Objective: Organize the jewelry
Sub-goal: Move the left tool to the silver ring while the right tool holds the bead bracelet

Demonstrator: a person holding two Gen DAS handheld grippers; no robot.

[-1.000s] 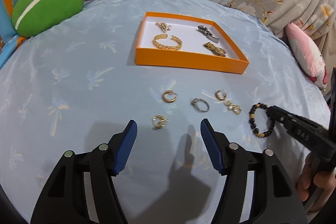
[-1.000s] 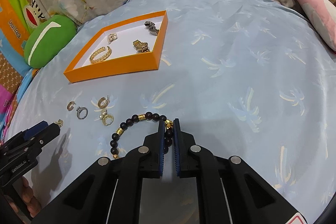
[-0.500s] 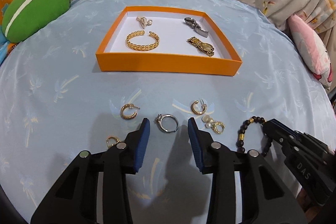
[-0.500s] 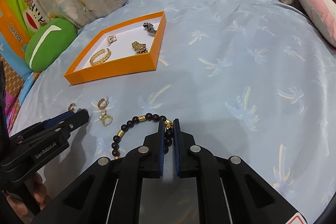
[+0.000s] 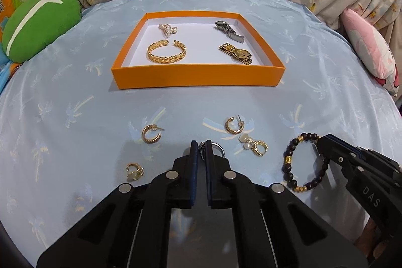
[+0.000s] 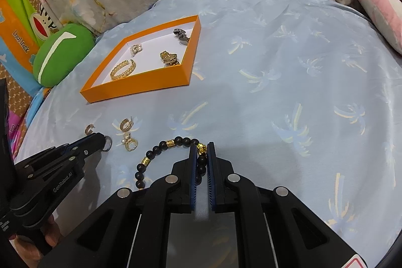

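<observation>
The left gripper (image 5: 201,146) has just been closing, and now its blue pads are pinching the silver ring (image 5: 216,149) right at its tips, so the ring is looking ready to go up and into the orange box (image 5: 198,77) far in front of it. The right gripper (image 6: 201,150) is squeezing the black bead bracelet (image 6: 160,155), which is lying on the blue sheet (image 6: 276,92). Four small gold earrings are waiting around the left gripper: two hoops ahead, one pearl one to its right, one to its left. Four pieces are sitting inside the box already.
</observation>
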